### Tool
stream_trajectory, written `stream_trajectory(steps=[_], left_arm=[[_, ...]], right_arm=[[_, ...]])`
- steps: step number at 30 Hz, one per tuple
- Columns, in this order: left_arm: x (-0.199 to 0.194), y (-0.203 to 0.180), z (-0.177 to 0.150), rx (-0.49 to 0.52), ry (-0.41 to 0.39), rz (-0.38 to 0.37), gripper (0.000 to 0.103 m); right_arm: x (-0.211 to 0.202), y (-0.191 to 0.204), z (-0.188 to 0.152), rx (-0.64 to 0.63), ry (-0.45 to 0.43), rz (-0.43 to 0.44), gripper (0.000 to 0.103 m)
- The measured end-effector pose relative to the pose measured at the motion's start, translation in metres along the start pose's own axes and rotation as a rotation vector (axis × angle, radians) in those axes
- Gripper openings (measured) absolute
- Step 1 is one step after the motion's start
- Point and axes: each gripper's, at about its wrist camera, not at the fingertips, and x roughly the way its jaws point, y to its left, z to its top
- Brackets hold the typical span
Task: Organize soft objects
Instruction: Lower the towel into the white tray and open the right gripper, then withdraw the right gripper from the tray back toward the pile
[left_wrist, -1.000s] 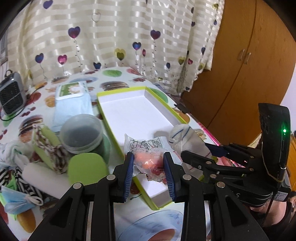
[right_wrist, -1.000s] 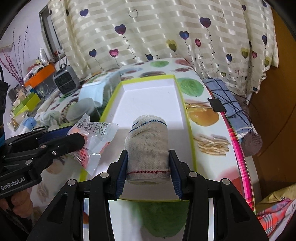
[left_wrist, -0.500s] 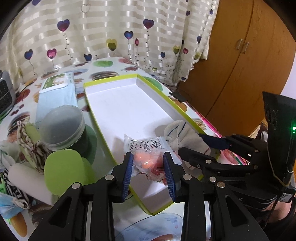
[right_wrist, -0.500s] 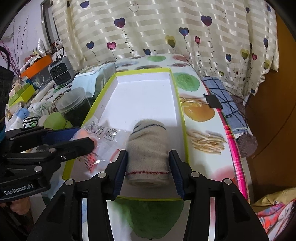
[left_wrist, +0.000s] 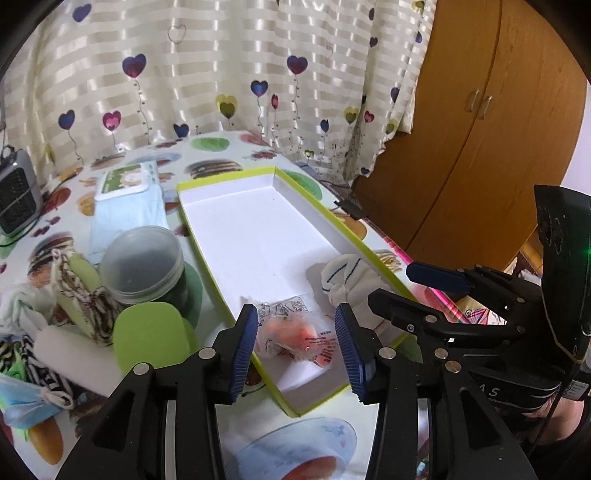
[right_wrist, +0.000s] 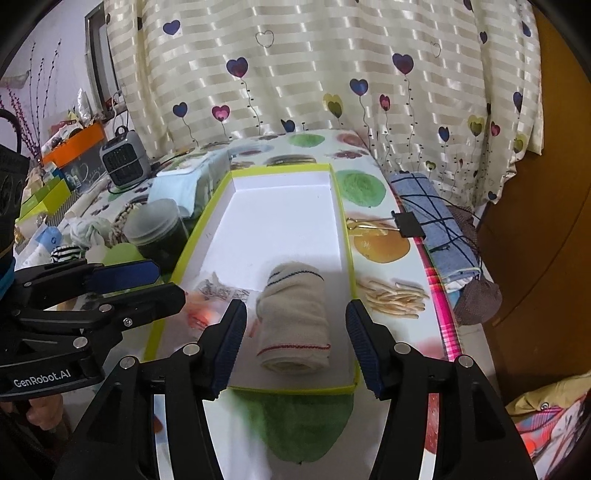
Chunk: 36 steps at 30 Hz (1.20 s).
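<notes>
Both grippers' jaws just parted, clear | "GenRobot.AI" on left gripper (right_wrist: 122, 291) | packet (left_wrist: 295, 332) print unreadable

Two fisheye cameras, one on each handheld gripper, look steeply down and forward from the counter's (left_wrist: 258, 155) near edge toward the heart-print curtain (right_wrist: 332, 66) at the far edge. Both sit close above the near end of the lime-rimmed white box (left_wrist: 258, 236) — shared by both views — and each catches the other gripper at its frame's side.
</notes>
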Motion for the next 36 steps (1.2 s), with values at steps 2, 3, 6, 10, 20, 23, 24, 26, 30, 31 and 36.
stream_trajectory(steps=[2, 3, 6, 10, 20, 23, 24, 26, 30, 31, 36], left_arm=[[-0.008, -0.001, -0.001, 0.0, -0.012, 0.005, 0.043], [-0.013, -0.001, -0.002, -0.002, -0.019, 0.007, 0.043], [-0.026, -0.001, -0.006, -0.007, -0.034, 0.017, 0.043], [-0.041, 0.0, -0.012, -0.011, -0.048, 0.032, 0.043], [-0.078, 0.021, -0.031, -0.063, -0.079, 0.087, 0.043], [-0.088, 0.031, -0.038, -0.084, -0.082, 0.113, 0.043], [-0.09, 0.034, -0.04, -0.091, -0.083, 0.12, 0.043], [-0.096, 0.039, -0.044, -0.104, -0.086, 0.13, 0.043], [-0.105, 0.048, -0.051, -0.126, -0.094, 0.145, 0.043], [-0.107, 0.049, -0.053, -0.129, -0.095, 0.148, 0.043], [-0.116, 0.059, -0.057, -0.149, -0.108, 0.161, 0.043]], right_arm=[[-0.006, 0.004, 0.001, 0.001, -0.007, 0.001, 0.057], [-0.009, 0.006, 0.001, 0.0, -0.009, 0.003, 0.057], [-0.018, 0.013, 0.0, -0.009, -0.015, 0.007, 0.057], [-0.028, 0.026, -0.002, -0.027, -0.019, 0.02, 0.057], [-0.045, 0.069, -0.003, -0.093, -0.041, 0.081, 0.057], [-0.046, 0.081, -0.004, -0.113, -0.039, 0.102, 0.057], [-0.046, 0.086, -0.004, -0.121, -0.038, 0.109, 0.057], [-0.047, 0.094, -0.004, -0.133, -0.036, 0.119, 0.057], [-0.047, 0.106, -0.005, -0.151, -0.034, 0.138, 0.057], [-0.047, 0.11, -0.005, -0.156, -0.034, 0.144, 0.057], [-0.047, 0.124, -0.006, -0.177, -0.03, 0.162, 0.057]])
